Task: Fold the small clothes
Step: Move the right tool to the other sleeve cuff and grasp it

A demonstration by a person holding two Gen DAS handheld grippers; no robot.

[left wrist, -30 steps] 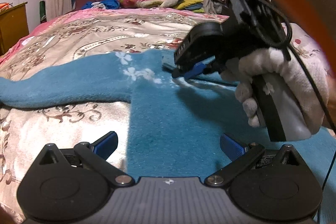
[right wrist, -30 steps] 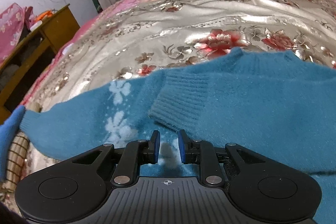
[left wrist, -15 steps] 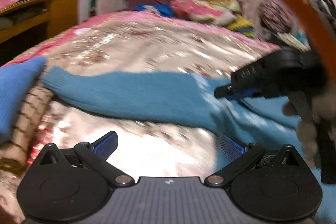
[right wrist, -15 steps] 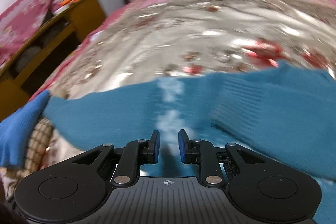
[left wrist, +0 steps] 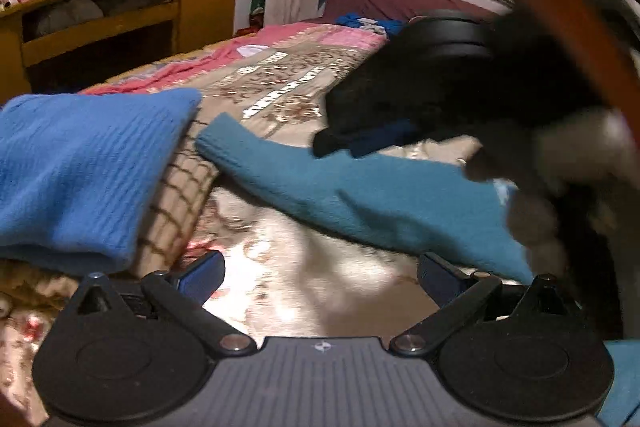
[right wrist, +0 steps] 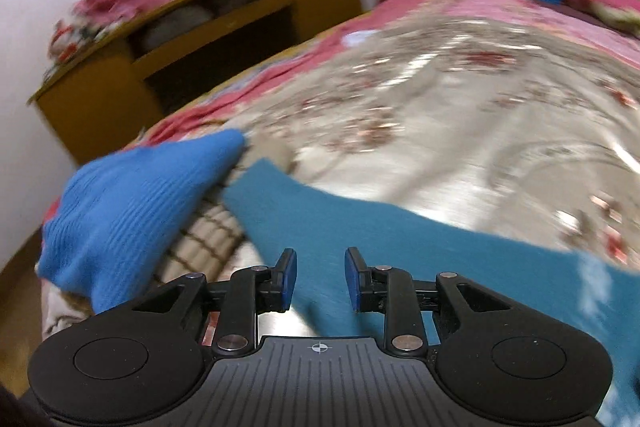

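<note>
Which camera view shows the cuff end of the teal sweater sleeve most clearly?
The left wrist view. There the sleeve cuff is fairly sharp and fully visible, lying on the bedspread beside the folded blue garment. The right wrist view also shows the cuff, but it is blurred by motion.

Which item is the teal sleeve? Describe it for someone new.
On the shiny floral bedspread, near the wooden cabinet side, a long fuzzy teal sweater sleeve stretches out flat. Its cuff ends beside a brighter ribbed blue knit, which lies on checked fabric.
</note>
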